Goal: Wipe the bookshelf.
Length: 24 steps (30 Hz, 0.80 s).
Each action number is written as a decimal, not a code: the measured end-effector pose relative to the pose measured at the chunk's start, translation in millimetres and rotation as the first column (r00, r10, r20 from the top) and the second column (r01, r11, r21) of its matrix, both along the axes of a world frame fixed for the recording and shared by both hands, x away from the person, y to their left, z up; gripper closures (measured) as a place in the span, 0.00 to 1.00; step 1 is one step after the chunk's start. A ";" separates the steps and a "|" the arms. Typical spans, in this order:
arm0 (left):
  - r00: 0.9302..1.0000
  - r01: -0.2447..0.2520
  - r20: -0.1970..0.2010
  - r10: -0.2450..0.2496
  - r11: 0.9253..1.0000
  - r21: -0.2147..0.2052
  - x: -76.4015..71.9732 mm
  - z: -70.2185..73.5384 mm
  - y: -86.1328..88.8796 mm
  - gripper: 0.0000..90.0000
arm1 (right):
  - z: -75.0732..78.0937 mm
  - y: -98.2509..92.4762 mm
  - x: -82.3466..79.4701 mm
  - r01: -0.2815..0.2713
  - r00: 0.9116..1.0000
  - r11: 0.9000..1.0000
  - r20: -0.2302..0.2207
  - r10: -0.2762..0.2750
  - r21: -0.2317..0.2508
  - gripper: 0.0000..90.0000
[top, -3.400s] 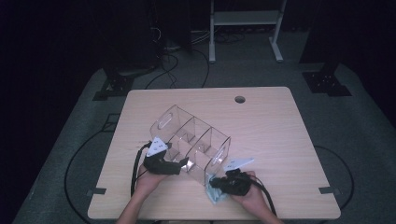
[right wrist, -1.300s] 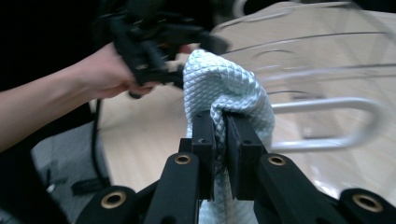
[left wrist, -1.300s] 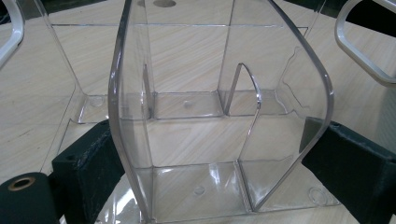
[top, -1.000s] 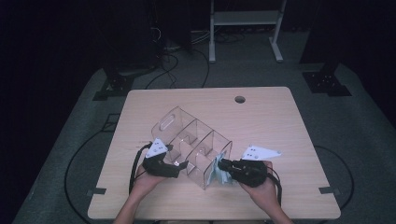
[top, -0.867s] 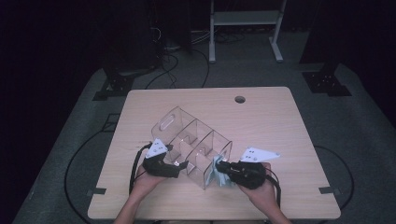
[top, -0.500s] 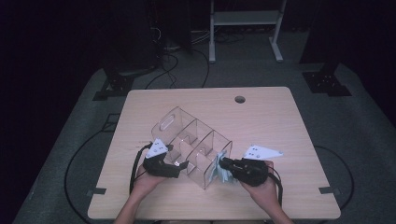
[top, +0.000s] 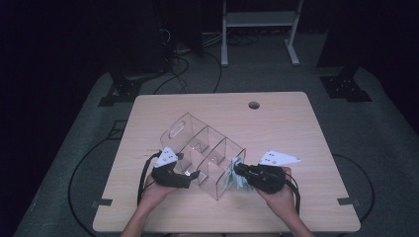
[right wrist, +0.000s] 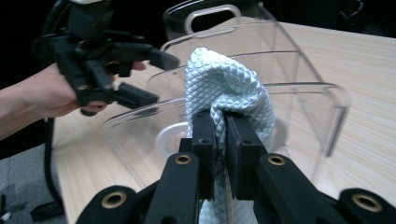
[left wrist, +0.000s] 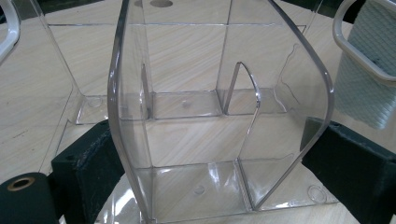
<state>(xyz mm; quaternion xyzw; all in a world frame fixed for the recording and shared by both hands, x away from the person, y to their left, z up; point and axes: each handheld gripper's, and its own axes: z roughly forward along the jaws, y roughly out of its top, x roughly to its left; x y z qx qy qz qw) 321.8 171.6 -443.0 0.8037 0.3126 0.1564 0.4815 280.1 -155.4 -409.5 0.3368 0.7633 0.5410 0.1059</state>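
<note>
A clear plastic organizer [top: 202, 148] with several compartments and a handle slot lies on the wooden table [top: 286, 128]. My left gripper [top: 190, 177] is at its near left end, jaws wide and pressing on both sides of the clear end section [left wrist: 187, 135]. My right gripper [top: 237, 170] is shut on a bunched light blue quilted cloth [top: 232, 181], held at the organizer's near right end. In the right gripper view the cloth [right wrist: 224, 79] bulges above the jaws in front of the clear walls [right wrist: 299, 70], with the left gripper [right wrist: 170, 80] beyond. The cloth [left wrist: 369, 70] also edges into the left gripper view.
A round cable hole [top: 254, 105] sits near the table's far edge. Black cables [top: 143, 175] trail from the grippers over the near edge. Dark floor with cables and a white stand's legs [top: 257, 34] lies beyond the table.
Since the earliest frame my right gripper has carried the cloth up from the near table edge to the organizer's right end. Over the last second almost nothing has shifted.
</note>
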 end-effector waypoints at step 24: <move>1.000 -0.003 0.000 0.003 1.000 -0.004 -0.2 -0.8 -1.2 0.08 | -20.7 -14.0 18.4 0.077 0.996 0.997 -0.046 -0.078 -0.018 0.91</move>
